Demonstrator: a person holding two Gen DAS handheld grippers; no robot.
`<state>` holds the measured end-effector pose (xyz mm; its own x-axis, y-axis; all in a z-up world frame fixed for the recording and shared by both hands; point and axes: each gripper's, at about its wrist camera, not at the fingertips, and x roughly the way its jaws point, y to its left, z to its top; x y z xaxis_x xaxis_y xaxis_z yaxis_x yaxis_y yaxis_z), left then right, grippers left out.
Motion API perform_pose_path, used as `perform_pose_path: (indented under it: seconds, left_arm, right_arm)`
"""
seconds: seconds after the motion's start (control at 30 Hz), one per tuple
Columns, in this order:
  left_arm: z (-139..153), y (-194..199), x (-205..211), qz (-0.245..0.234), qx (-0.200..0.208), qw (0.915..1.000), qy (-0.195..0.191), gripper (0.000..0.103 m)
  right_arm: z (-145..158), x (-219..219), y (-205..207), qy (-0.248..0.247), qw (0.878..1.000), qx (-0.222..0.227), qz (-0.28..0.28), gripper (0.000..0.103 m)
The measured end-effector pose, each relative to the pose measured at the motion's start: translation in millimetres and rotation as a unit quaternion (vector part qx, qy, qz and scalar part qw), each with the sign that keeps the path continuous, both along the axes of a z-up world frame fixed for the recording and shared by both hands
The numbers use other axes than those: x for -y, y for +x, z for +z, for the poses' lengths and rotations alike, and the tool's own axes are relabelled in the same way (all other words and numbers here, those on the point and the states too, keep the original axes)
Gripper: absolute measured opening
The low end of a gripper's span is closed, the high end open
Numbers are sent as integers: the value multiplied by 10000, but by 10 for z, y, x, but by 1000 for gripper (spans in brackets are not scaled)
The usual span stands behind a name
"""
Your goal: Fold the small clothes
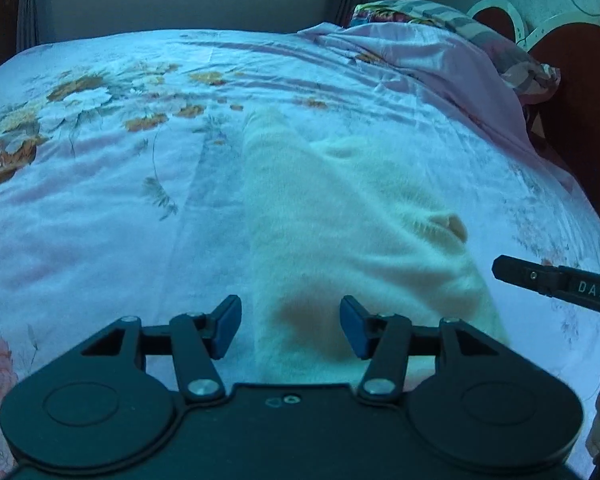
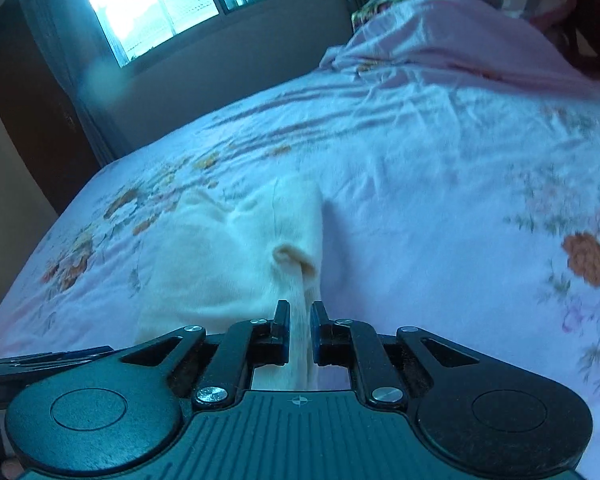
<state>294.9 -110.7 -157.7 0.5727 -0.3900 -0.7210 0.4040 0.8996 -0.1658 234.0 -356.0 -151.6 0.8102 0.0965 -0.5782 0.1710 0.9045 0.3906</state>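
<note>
A small cream-white garment point(image 1: 340, 216) lies spread on the floral bedsheet point(image 1: 120, 184), with one narrow part reaching away from me. My left gripper point(image 1: 290, 326) is open, its blue pads apart just above the garment's near edge, holding nothing. My right gripper point(image 2: 300, 332) is shut on the garment's near right edge point(image 2: 300, 320), and the cloth point(image 2: 220, 256) rises in a taut ridge from the bed into the jaws. The right gripper also shows at the right edge of the left wrist view point(image 1: 556, 282).
A pink quilt point(image 1: 440, 60) and a patterned pillow point(image 1: 500, 40) are heaped at the far right by a dark red headboard point(image 1: 580, 92). A window point(image 2: 148, 4) and a wall lie beyond the bed's far edge.
</note>
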Motion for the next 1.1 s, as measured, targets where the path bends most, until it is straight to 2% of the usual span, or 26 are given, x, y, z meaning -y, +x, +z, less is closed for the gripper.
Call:
perform_pose_path:
  seconds: [0.17, 0.27, 0.33, 0.37, 0.43, 0.5, 0.53, 0.6, 0.7, 0.8, 0.87, 0.93, 1.0, 1.1]
  left_arm:
    - [48, 271, 339, -228, 129, 9996, 65, 52]
    - [-102, 500, 476, -195, -54, 9997, 141, 53]
    - [-235, 610, 483, -27, -117, 9991, 412, 53]
    - [-296, 634, 416, 91, -109, 9988, 460, 55]
    - [-401, 666, 259, 249, -288, 9990, 241, 67]
    - [-477, 724, 52, 410, -673, 9964, -327, 71]
    - [-465, 727, 30, 420, -700, 9959, -377, 71]
    - [-366, 712, 91, 300, -528, 9980, -185, 64]
    - [-175, 766, 190, 212, -235, 9993, -220, 59]
    - [-118, 974, 366, 236, -146, 9995, -139, 59]
    - [-163, 1125, 485, 277, -142, 9995, 46, 61]
    - [-256, 1255, 524, 425, -235, 9987, 173, 63]
    - [-399, 1370, 486, 587, -462, 9970, 208, 70]
    - [-473, 1373, 452, 586, -459, 9971, 163, 72]
  right_arm:
    - [103, -164, 509, -181, 9993, 111, 311, 10]
    - [74, -227, 856, -348, 9984, 71, 446, 10]
    - [-41, -217, 1095, -506, 9976, -89, 459, 10]
    - [-108, -193, 1183, -559, 9973, -158, 453, 10]
    - [-336, -141, 1351, -724, 9947, -614, 400, 10]
    - [-491, -45, 1365, -647, 9952, -665, 296, 9]
    - [-494, -17, 1345, -603, 9957, -627, 312, 10]
    - [-442, -16, 1328, -680, 9955, -547, 383, 10]
    - [-285, -16, 1354, -609, 9970, -254, 409, 10]
    - [-179, -99, 1583, -806, 9954, -213, 471, 10]
    - [-171, -114, 1720, -859, 9951, -210, 436, 10]
    - [-232, -108, 1839, -903, 9946, -319, 408, 10]
    - [-395, -81, 1958, -967, 9923, -664, 411, 10]
    - [-478, -38, 1964, -933, 9925, -678, 414, 10]
